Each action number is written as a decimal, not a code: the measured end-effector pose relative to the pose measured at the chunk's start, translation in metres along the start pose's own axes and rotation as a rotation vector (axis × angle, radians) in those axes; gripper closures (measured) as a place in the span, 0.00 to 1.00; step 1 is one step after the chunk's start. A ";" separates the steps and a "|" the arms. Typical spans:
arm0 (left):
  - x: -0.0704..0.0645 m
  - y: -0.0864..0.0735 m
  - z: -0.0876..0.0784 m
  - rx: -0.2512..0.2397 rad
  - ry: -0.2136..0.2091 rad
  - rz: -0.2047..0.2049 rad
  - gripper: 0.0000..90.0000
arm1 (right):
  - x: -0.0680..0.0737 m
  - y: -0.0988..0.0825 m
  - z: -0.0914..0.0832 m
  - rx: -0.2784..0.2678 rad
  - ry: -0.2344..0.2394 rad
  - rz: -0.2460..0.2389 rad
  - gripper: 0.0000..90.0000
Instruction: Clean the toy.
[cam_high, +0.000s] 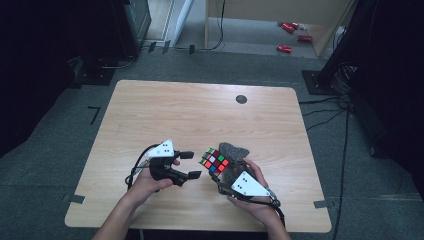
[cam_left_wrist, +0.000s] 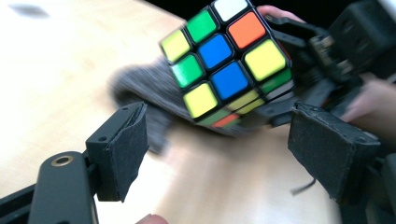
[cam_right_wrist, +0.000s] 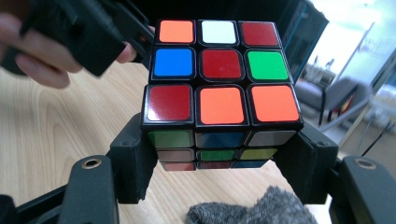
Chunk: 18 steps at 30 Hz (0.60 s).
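- Grey carpet surrounds a light wooden table (cam_high: 200, 115); small red items (cam_high: 292, 35) lie on the floor far behind it, and a dark round spot (cam_high: 241, 99) marks the tabletop near its far edge.
- At the left of the high view, the person's left hand (cam_high: 145, 184) holds the left gripper (cam_high: 190, 164) low over the table, pointing right toward the cube.
- Its jaws stand apart with nothing between them; in the left gripper view the two black pads (cam_left_wrist: 125, 140) frame bare tabletop, and the cube sits beyond them, not touched.
- Just right of that gripper is the puzzle cube (cam_high: 215, 160), a scrambled cube with coloured stickers, lifted off the table and tilted.
- From the left gripper view, the cube (cam_left_wrist: 229, 60) shows yellow, green, blue, orange and white squares.
- Under and behind the cube lies a grey fuzzy cloth (cam_high: 234, 150) on the table; it also shows at the bottom of the right gripper view (cam_right_wrist: 252, 210).
- At the right, the person's right hand (cam_high: 255, 200) holds the right gripper (cam_high: 222, 175), whose jaws pinch the cube (cam_right_wrist: 219, 74) by its lower layers, one pad (cam_right_wrist: 133, 158) on each side.
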<state>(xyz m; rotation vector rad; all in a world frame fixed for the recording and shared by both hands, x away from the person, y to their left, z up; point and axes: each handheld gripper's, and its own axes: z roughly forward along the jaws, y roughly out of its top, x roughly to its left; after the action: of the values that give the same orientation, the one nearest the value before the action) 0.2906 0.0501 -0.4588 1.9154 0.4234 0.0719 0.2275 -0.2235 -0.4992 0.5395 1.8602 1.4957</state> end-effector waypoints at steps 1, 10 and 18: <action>-0.002 -0.001 0.000 0.002 0.032 0.049 0.22 | -0.002 0.001 -0.001 0.002 0.002 0.025 0.38; -0.012 -0.005 0.006 -0.003 0.163 0.178 0.21 | -0.014 0.012 -0.006 0.015 0.006 0.269 0.38; -0.028 -0.011 0.024 0.022 0.252 0.283 0.21 | -0.009 0.019 -0.003 0.038 0.011 0.361 0.38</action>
<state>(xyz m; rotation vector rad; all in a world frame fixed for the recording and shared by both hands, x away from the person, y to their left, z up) 0.2669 0.0236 -0.4739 1.9839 0.3175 0.5001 0.2295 -0.2273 -0.4779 0.9257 1.8728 1.6945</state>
